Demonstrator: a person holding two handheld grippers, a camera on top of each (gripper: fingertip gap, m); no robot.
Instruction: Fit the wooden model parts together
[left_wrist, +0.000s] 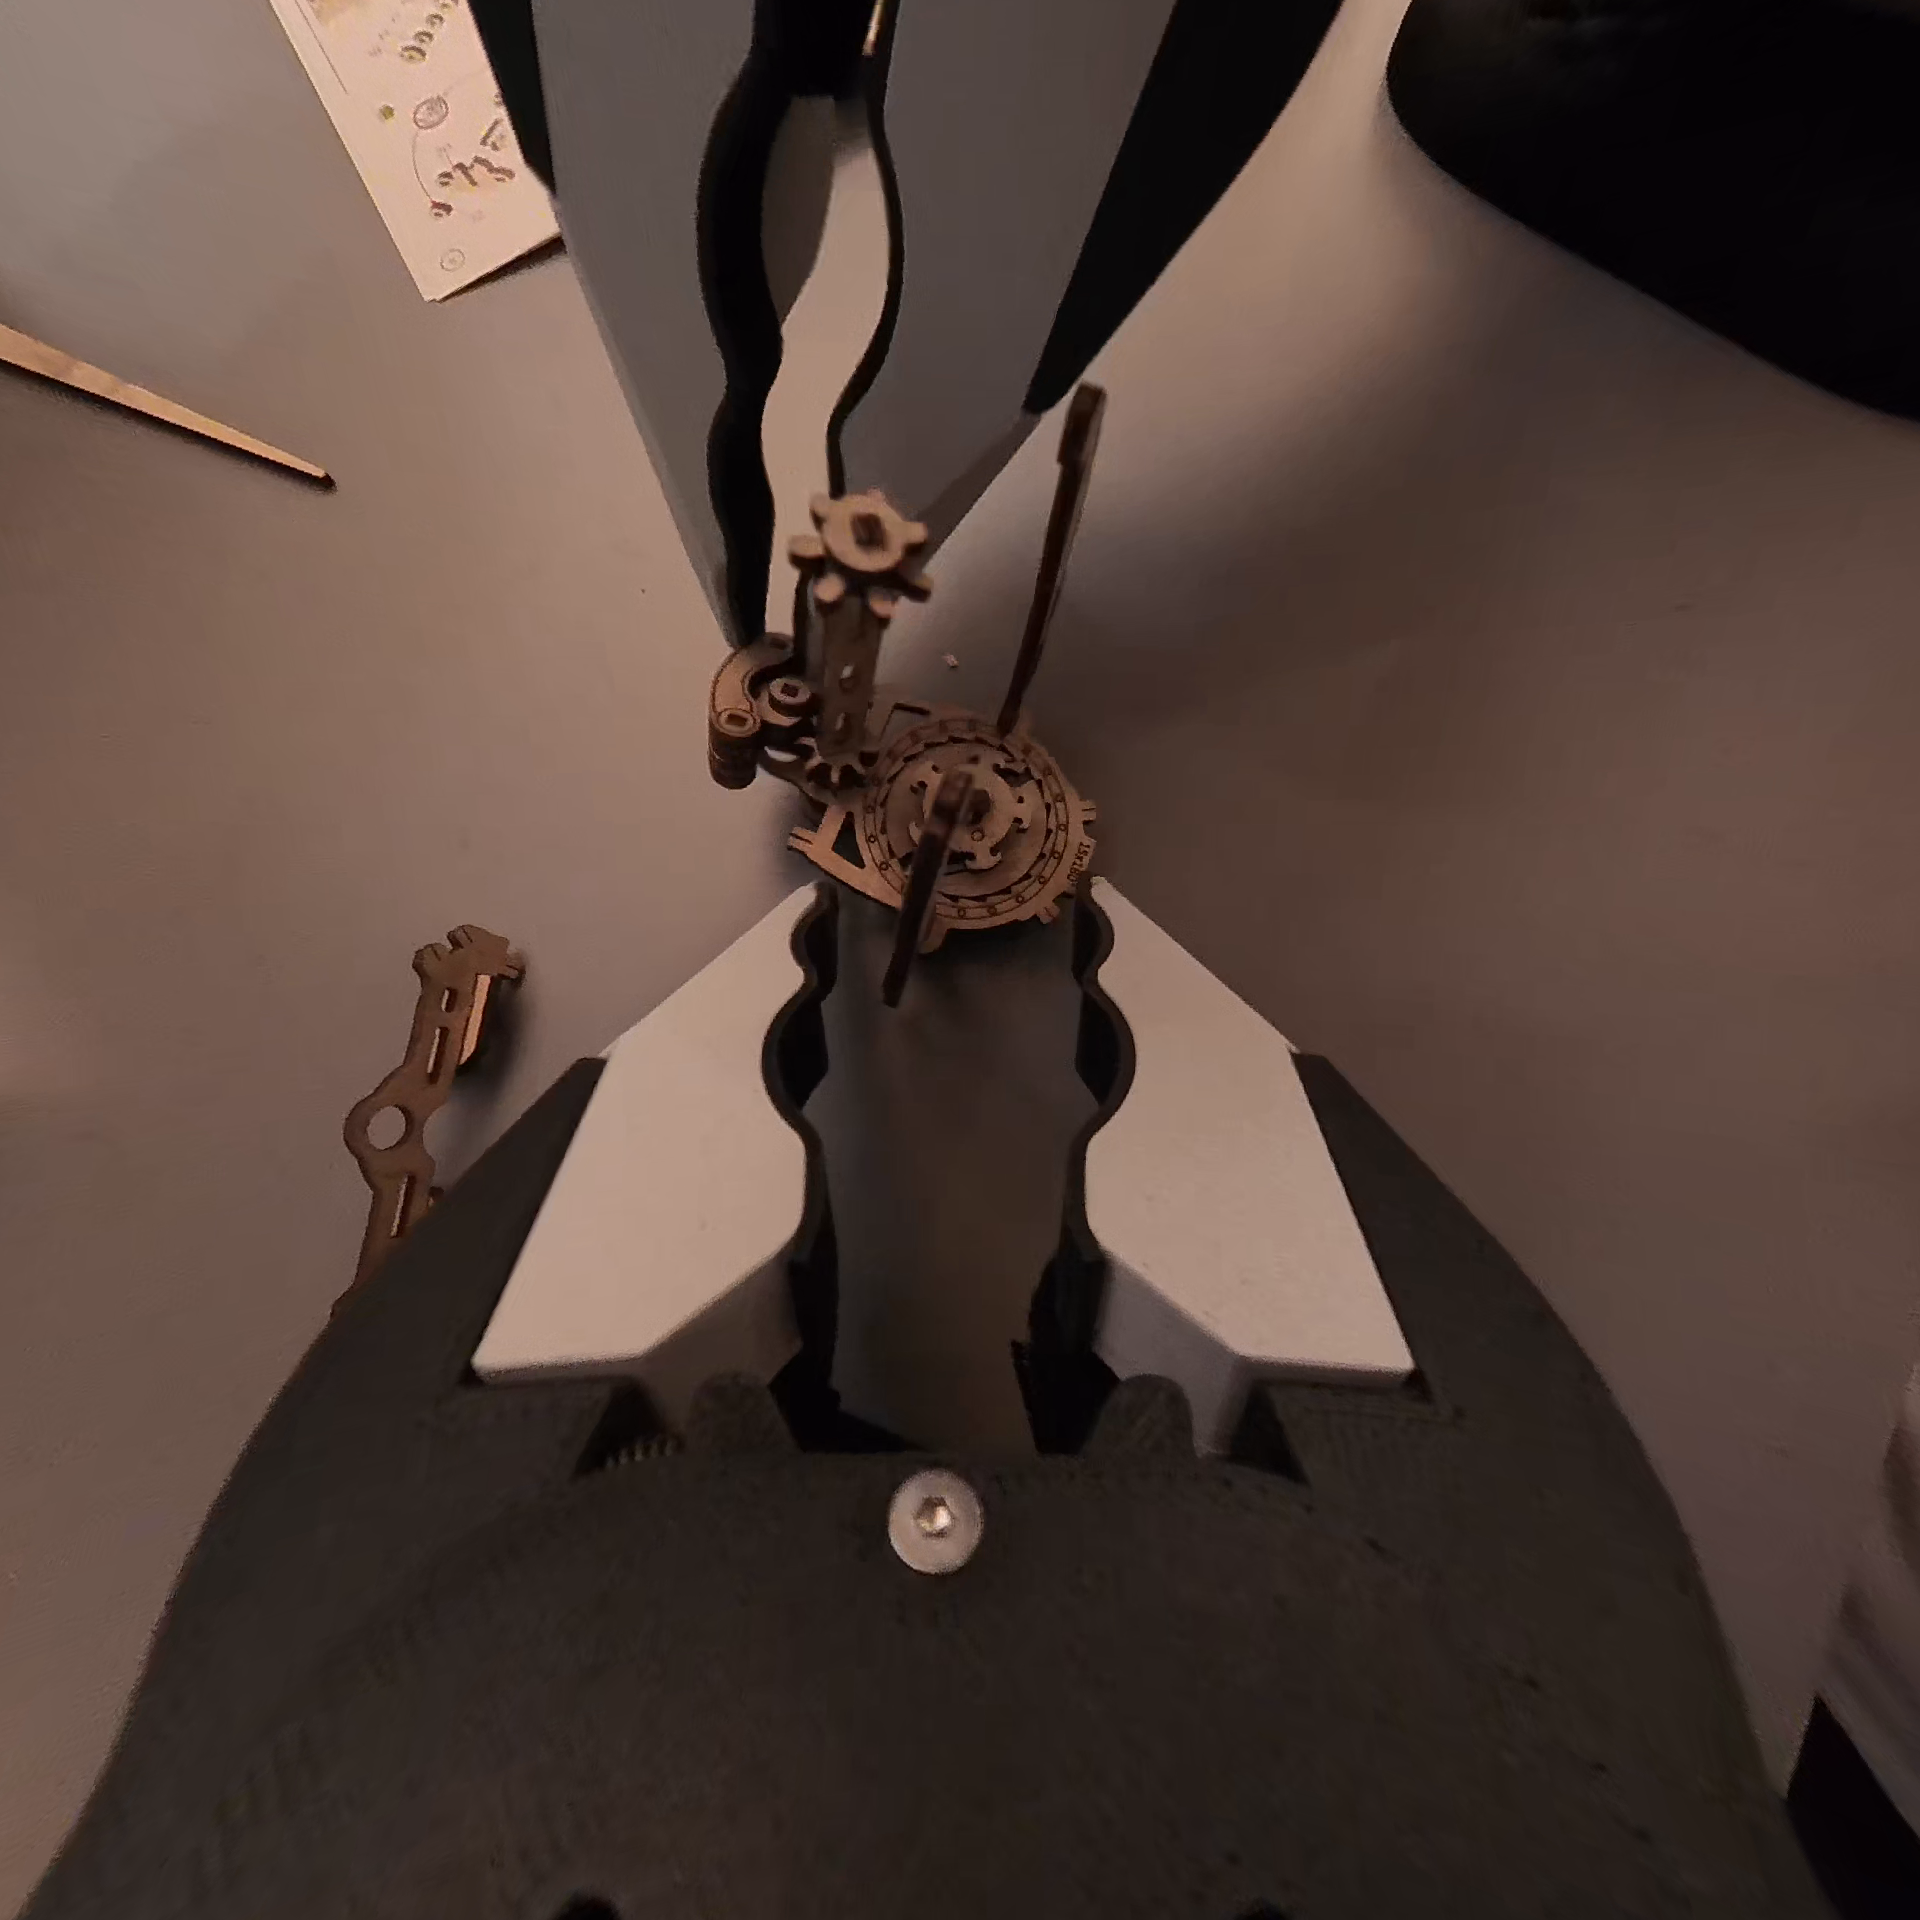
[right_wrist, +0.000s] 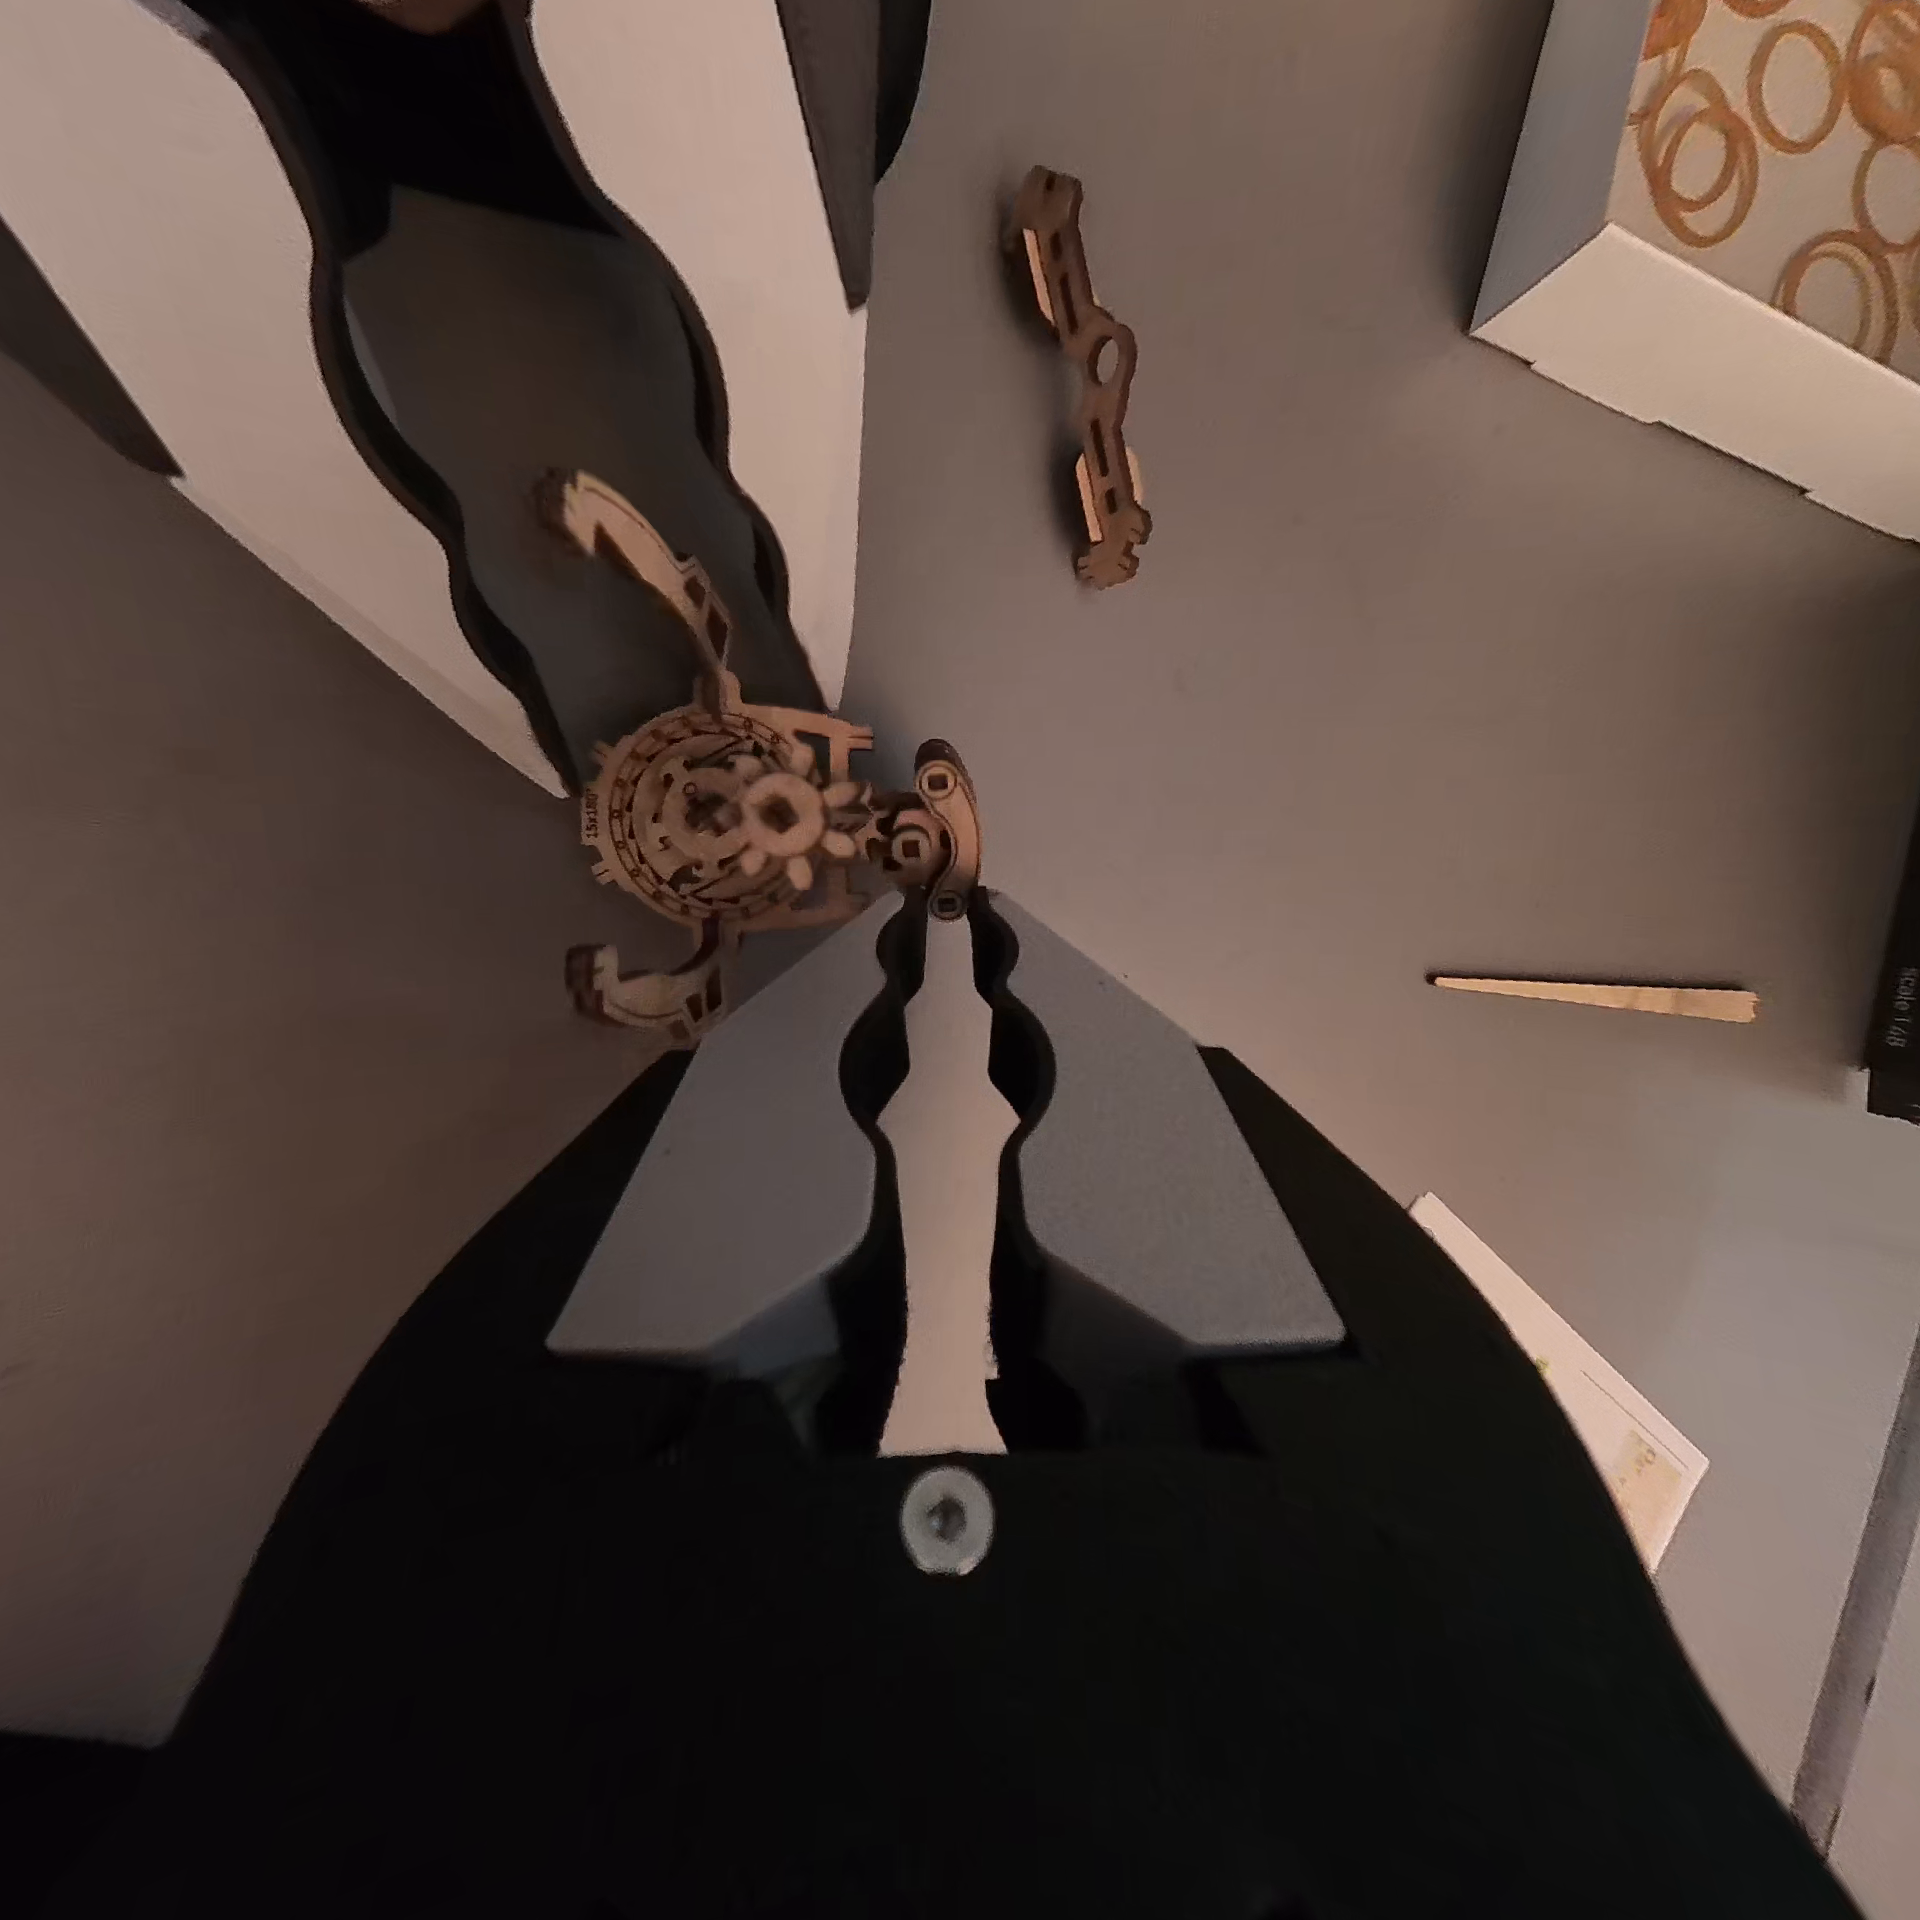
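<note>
Right tool (right_wrist: 948, 902) pinches the curved arm of the brown laser-cut wooden gear assembly (right_wrist: 717, 821) — left tool (left_wrist: 951, 904) open around its disc, above grey surface (right_wrist: 1351, 727).

The wooden model (left_wrist: 935, 810) sat hemmed between the left gripper (left_wrist: 951, 904) and the right gripper (right_wrist: 948, 902), whose tips met it from opposite sides. To one side lay a loose slotted strip (right_wrist: 1091, 384) and a thin stick (right_wrist: 1590, 997) on the grey table (right_wrist: 1351, 727); a box (right_wrist: 1704, 260) blocked the far corner.
</note>
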